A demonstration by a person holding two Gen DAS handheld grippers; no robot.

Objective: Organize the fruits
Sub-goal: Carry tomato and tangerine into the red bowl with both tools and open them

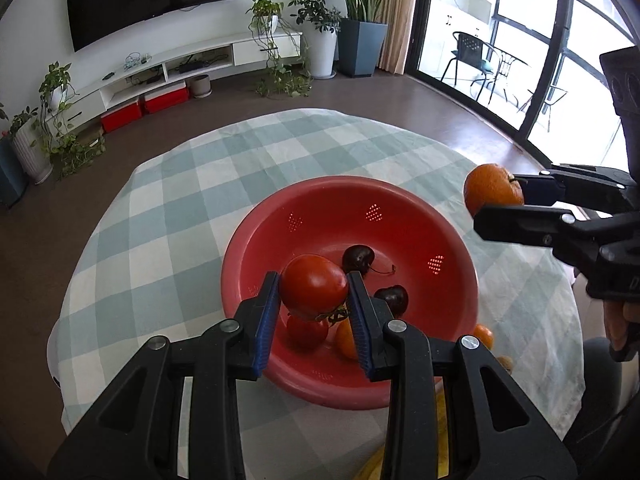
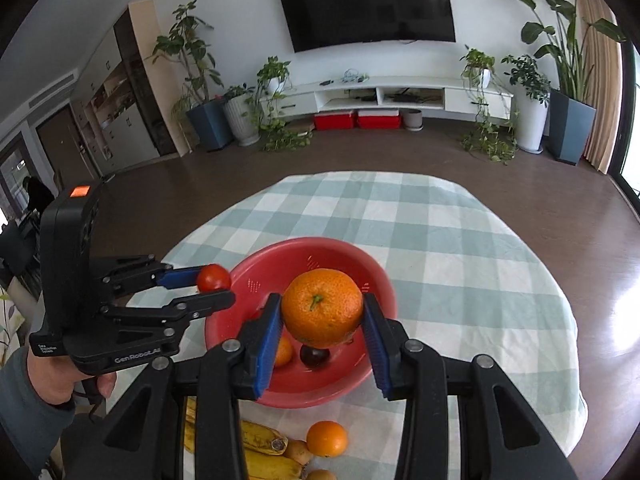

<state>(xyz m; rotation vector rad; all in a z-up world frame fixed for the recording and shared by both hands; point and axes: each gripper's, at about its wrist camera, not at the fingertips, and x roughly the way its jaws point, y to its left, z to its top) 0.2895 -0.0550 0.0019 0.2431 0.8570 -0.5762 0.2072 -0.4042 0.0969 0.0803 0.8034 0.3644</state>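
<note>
Blue-padded fingers of the left gripper clamp a red tomato by its sides, holding it in the air above the near half of a red colander bowl on a table draped in a green-and-white checked cloth. Two dark cherries, a second tomato and a small orange fruit lie inside the bowl. At right, the right gripper is closed on an orange mandarin, stem facing the camera, and carries it over the bowl's right side. Bananas and another mandarin rest on the cloth just in front of the bowl, beside two smaller brownish fruits that may be longans, though the right wrist view crops them at its bottom edge. A person's hand in a grey sleeve grips the left tool's handle. Behind, a wall-mounted television hangs over a white media console flanked by potted plants.
</note>
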